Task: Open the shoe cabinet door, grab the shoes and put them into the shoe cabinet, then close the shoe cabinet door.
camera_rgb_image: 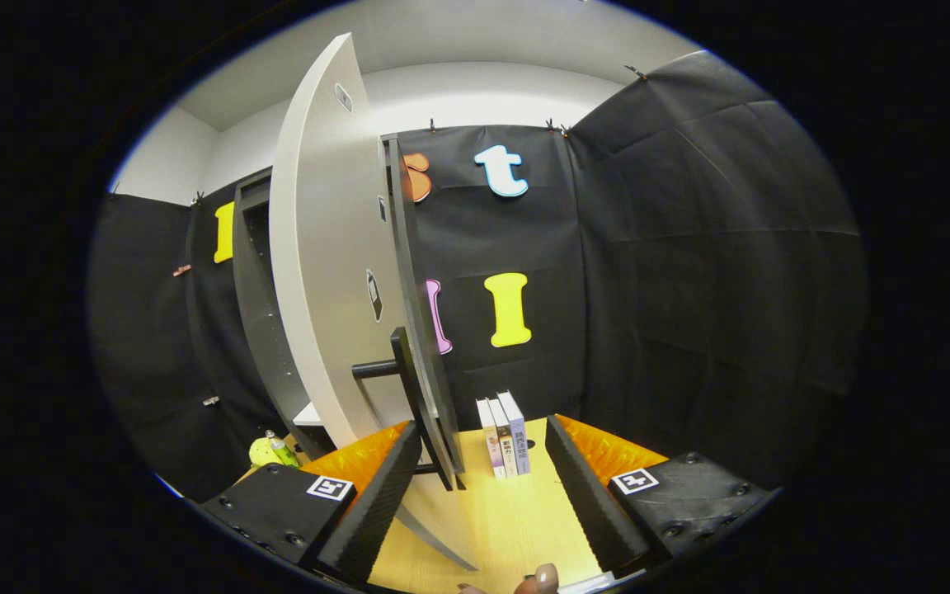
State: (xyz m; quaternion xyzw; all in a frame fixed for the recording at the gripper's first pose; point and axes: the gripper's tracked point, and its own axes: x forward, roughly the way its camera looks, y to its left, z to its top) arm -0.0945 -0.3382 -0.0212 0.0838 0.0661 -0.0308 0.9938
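Observation:
The shoe cabinet [254,297] is a tall dark carcass standing left of my fingers. Its white door [322,247] is swung out towards me, so I look along its dark edge. A black bar handle [406,375] sticks out from the door low down, just above and ahead of my left fingertip. My gripper [483,429] is open, and nothing is pressed between its fingers. The door's lower edge and the handle's foot lie just inside the left finger [376,503]. The right finger [590,495] stands apart from the door.
Three books [504,436] stand upright on the pale wooden table [500,520], just beyond and between my fingertips. A yellow-green thing with a small bottle [273,450] lies low beside the cabinet. A person's fingertip [543,577] shows close under the fingers. Black cloth walls close the booth.

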